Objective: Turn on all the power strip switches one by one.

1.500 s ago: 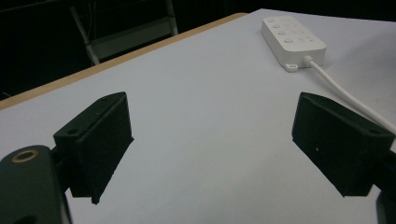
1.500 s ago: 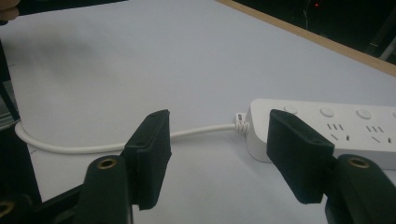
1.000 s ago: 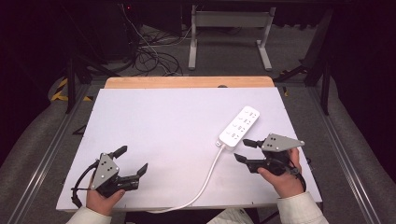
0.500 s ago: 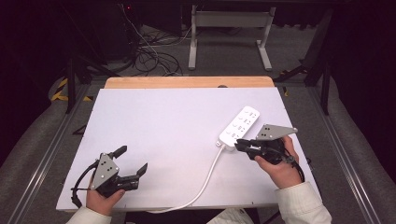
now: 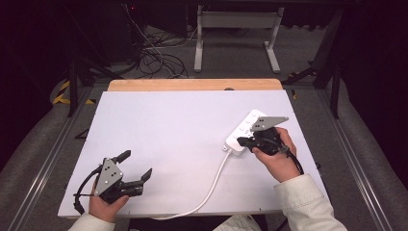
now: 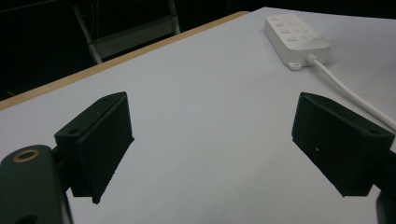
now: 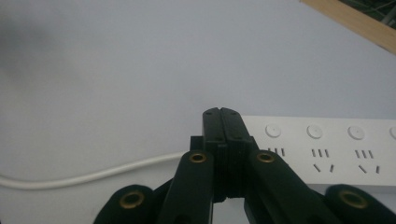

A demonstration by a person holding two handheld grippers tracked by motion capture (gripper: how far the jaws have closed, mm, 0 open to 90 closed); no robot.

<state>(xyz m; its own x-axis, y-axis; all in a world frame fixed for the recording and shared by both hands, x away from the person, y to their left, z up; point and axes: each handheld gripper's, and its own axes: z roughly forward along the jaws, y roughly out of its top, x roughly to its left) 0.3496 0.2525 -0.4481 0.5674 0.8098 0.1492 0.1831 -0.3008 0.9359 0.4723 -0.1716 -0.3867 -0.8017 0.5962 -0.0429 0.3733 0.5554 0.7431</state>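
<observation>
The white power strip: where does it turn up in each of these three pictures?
High view: the power strip lies right of centre on the white table, partly under the right tongs.
Left gripper view: the strip sits at top right, beyond the open jaws.
Right gripper view: it runs along the lower right, behind the shut jaws.
Shared landmark: its white cord, leaving the strip's near end.

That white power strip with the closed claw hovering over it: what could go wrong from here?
The right claw has just been closing, with nothing between its jaws, above the cord end of the power strip. If it presses a button, it could hit the wrong one or push the strip sideways. The cord runs off the table's near edge, so a snag there might drag the strip.
</observation>
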